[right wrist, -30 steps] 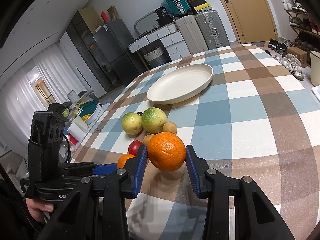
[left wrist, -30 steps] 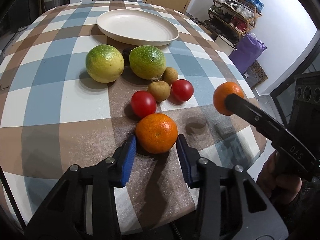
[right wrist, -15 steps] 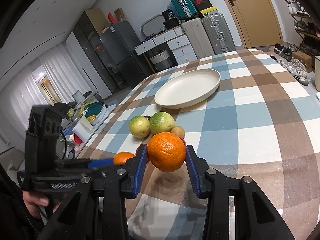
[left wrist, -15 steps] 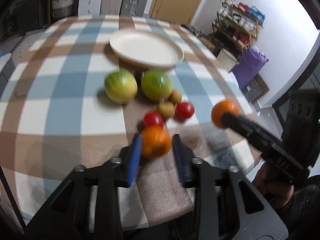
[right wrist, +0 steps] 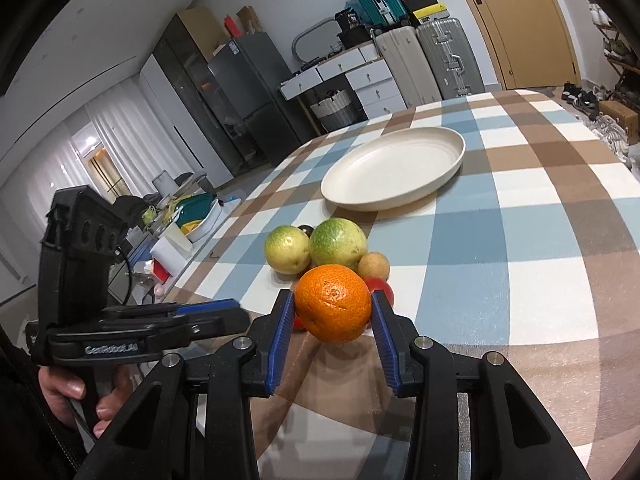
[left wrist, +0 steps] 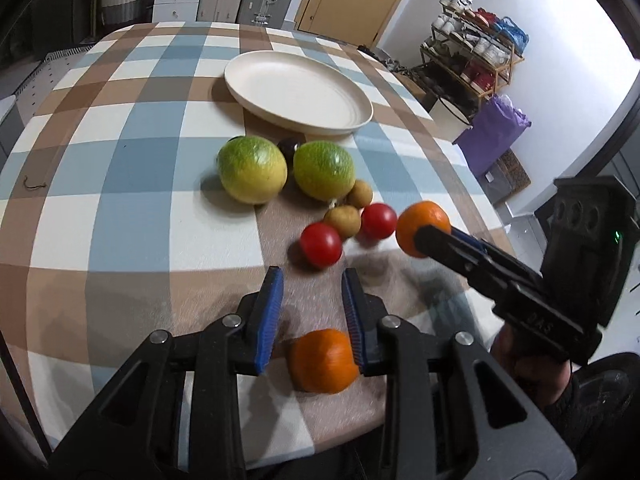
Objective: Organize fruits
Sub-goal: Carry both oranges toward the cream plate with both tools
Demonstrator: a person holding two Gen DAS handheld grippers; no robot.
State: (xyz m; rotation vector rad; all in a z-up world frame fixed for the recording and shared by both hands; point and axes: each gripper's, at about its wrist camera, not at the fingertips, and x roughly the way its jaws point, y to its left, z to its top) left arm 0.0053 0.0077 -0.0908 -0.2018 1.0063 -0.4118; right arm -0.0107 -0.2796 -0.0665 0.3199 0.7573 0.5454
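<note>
Left tool low in the frame, blue pads spread apart with nothing gripped between the tips, right tool raised at frame centre, pads pressed on an orange, bare hand at lower left clasping the left tool's handle

The table, covered in a blue, brown and white check, carried a cream plate toward its far edge. Two green citrus, two tomatoes and two small brown fruits clustered nearer, and an orange lay by the near edge.
</note>
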